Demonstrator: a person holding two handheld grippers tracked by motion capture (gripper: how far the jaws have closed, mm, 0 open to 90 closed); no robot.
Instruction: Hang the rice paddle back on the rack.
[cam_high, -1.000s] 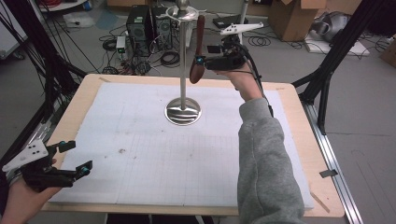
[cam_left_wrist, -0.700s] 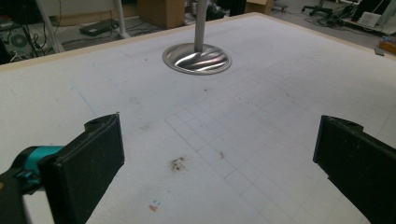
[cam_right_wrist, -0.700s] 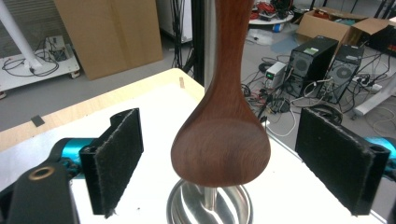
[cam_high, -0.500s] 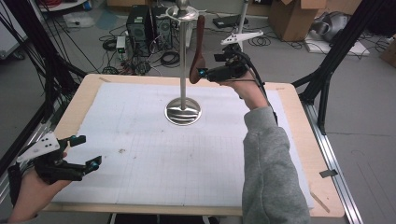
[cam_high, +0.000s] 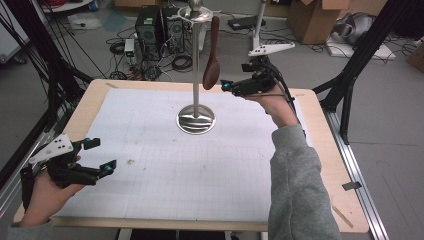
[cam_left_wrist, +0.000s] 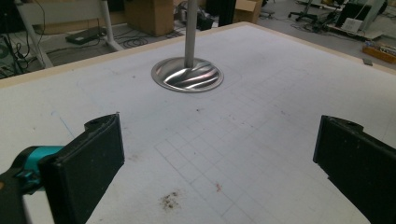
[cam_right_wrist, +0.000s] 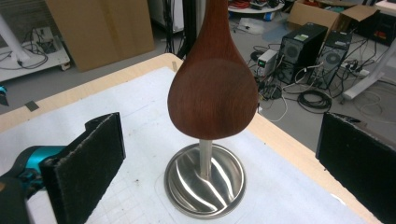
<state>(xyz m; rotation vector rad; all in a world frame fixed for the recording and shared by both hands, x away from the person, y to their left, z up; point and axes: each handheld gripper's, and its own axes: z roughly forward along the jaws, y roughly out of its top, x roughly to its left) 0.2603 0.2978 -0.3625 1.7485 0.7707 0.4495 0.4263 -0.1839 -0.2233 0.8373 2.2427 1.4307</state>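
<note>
1. Cables and cardboard boxes ring a white-covered worktop (cam_high: 150, 200).
2. On it, a wooden spoon (cam_high: 212, 60) hangs from a steel stand (cam_high: 196, 119).
3. Right tool (cam_high: 235, 86), jaws apart, hovers beside the bowl; left tool (cam_high: 97, 155) waits open.
4. Rigid, light, probably smooth: best gripped at the handle's narrow neck.

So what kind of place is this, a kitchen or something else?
Most likely a lab or workshop, not a kitchen: desktop computer towers and loose cables sit on the floor, cardboard boxes stand behind, and the table has a black metal frame around it.
</note>
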